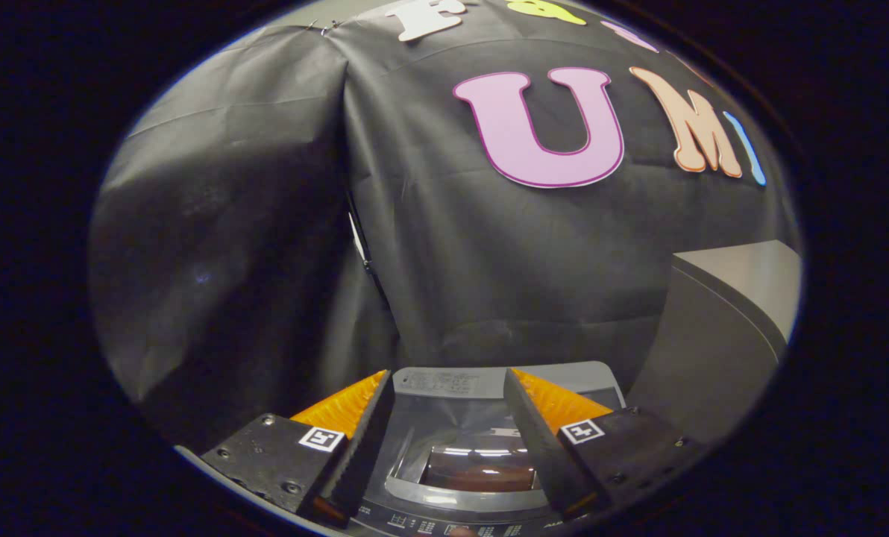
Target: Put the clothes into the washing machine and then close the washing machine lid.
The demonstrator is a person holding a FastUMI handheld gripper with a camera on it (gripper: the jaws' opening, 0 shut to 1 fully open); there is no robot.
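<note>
Gripper open above washing machine lid, black cloth wall beyond.

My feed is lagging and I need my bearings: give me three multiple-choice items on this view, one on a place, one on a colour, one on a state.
1. Where is the washing machine?
A. Below the tool, showing between its fingers
B. Far off by the wall
C. On a shelf
2. The cabinet beside it is:
A. red
B. grey
C. green
3. The tool is:
A. shut on clothes
B. shut on a handle
C. open, holding nothing

Answers: 1 A, its top shows in the gap between the fingers; 2 B, its faces are plain grey; 3 C, the fingers stand wide apart with nothing gripped.
</note>
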